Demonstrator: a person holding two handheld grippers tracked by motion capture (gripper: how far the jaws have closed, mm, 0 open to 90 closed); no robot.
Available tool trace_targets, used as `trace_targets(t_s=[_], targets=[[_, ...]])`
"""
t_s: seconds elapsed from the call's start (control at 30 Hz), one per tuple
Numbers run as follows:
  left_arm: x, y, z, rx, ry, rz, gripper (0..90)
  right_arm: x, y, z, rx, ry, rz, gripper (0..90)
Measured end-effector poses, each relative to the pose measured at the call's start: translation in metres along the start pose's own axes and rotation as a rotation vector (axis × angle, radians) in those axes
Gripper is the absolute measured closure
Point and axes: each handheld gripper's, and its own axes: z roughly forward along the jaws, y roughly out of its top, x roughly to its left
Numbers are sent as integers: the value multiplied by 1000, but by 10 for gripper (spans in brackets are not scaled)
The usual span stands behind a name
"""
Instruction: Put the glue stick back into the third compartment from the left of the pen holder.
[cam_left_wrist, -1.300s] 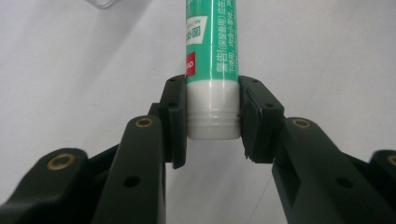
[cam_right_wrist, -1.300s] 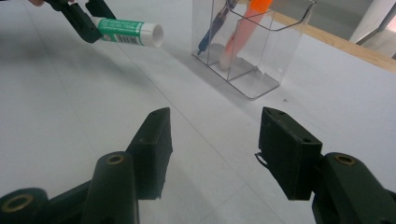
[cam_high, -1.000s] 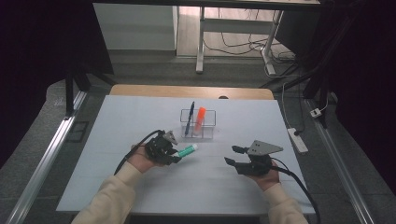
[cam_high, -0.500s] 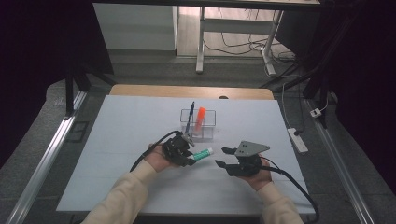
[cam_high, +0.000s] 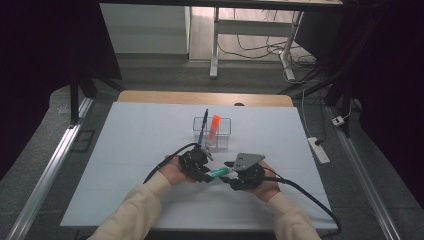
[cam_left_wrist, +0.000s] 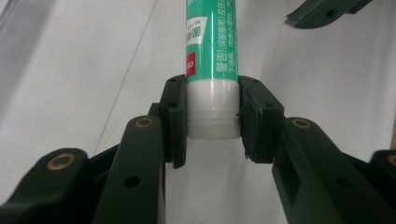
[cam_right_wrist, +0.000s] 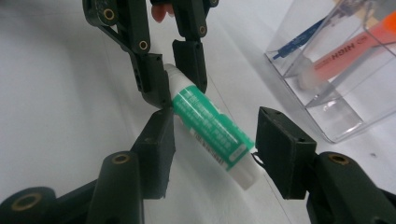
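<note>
Glue stick handoff over the worktop

Left tool (cam_left_wrist: 212, 119) clamps the glue stick (cam_right_wrist: 212, 128); right tool (cam_right_wrist: 215, 149) closing around it, pads apart.

Green-and-white glue stick (cam_right_wrist: 212, 126), orange marker (cam_high: 214, 127), blue pen (cam_high: 202, 127), clear box (cam_high: 223, 135), black hand-held grippers

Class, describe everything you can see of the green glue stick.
The glue stick is a green-labelled tube with white printing and white plastic ends. It hangs above the white table, roughly level. The left gripper clamps one white end. Its other end lies between the right gripper jaws, which have just been closing and do not yet press it.
</note>
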Motion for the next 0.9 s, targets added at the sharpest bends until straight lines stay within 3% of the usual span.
trace_targets(t_s=[0.2,0.4,0.63,0.87,0.9], targets=[[-1,2,3,4,-24,8,644,1,5,6,25,19,-48,471],[-2,3,1,-9,-51,7,644,6,6,15,95,43,-121,475],[-4,5,2,-4,-95,19,644,14,6,21,185,50,-242,529],[-5,5,0,-17,-113,32,643,22,7,25,224,50,-361,627],[-5,4,-1,-22,-111,37,642,23,6,25,214,52,-361,632]])
